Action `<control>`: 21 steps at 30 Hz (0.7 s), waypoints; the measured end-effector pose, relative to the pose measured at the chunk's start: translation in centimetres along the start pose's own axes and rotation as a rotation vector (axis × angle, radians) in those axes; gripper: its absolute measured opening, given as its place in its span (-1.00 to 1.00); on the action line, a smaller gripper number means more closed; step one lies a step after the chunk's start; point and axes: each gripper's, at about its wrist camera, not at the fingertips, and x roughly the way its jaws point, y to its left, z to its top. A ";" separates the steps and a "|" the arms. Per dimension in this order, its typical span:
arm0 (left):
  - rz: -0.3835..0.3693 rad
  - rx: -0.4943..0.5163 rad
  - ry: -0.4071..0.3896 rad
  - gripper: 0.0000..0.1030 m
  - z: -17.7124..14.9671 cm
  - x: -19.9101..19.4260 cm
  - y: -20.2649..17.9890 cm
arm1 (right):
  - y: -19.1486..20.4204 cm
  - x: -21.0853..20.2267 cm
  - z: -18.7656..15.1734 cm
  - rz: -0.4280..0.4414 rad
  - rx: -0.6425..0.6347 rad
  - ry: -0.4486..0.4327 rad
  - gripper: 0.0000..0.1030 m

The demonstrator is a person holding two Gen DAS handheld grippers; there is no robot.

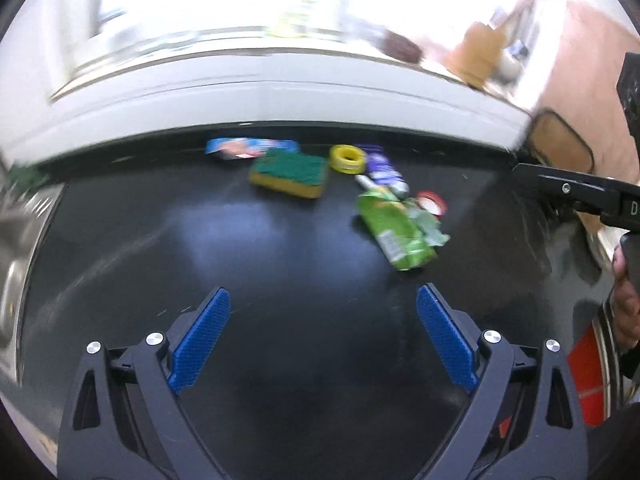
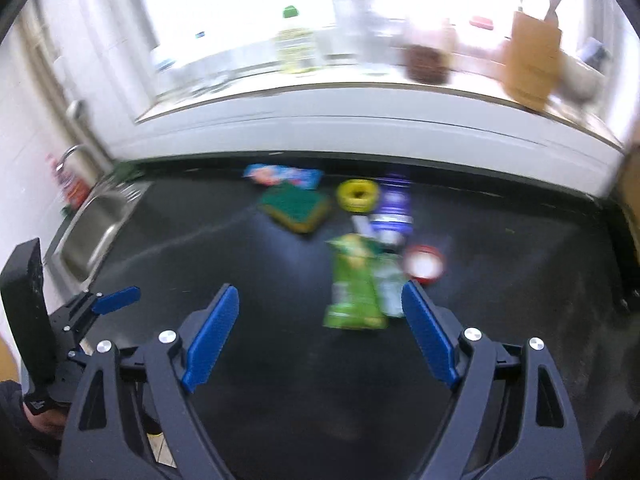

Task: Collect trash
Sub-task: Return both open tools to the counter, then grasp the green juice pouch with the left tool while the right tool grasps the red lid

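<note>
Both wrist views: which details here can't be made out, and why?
- Print on the green packet, blue wrapper and purple wrapper: motion blur, both views.
- Things on the window ledge: glare and blur.
- Red object: cut off by the edge, left view.
- Sink: the left gripper covers its near end, right view.

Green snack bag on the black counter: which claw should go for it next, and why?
Probably the right claw: ease it forward and down onto the green snack bag, the nearest piece of litter, lying just ahead of its open, empty jaws. The left claw is open too but faces bare counter.
</note>
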 end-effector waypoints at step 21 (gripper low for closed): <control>0.073 -0.046 0.206 0.78 4.4 17.3 -7.9 | -10.8 9.1 1.6 0.003 -0.029 0.149 0.57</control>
